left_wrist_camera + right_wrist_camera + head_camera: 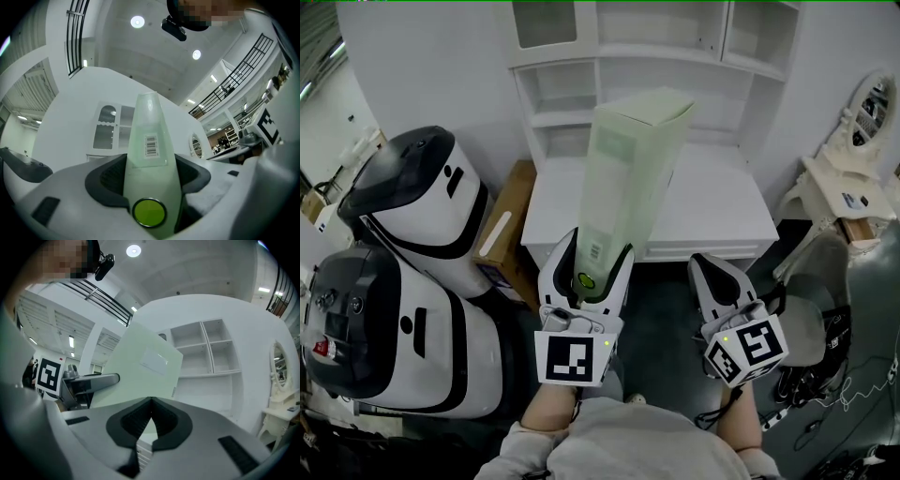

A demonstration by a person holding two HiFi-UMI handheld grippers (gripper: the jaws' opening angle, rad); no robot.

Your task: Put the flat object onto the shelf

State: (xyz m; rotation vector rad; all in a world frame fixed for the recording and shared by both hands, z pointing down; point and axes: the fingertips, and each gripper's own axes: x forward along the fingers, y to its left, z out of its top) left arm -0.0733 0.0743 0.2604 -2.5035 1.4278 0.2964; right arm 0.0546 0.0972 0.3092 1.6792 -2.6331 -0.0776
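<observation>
The pale green plastic folder (630, 173) stands upright, its lower end with the round green snap (149, 212) clamped between the fingers (555, 272) of the left gripper (587, 267). Its top rises beyond the fingertips, in front of the white shelf unit (661, 58). To its right, the right gripper (713, 277) has its fingers pressed together on nothing, just short of the white worktop (722, 216).

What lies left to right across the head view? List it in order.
White-and-black machines → cardboard box → left gripper holding the green flat folder → right gripper → oval mirror.
</observation>
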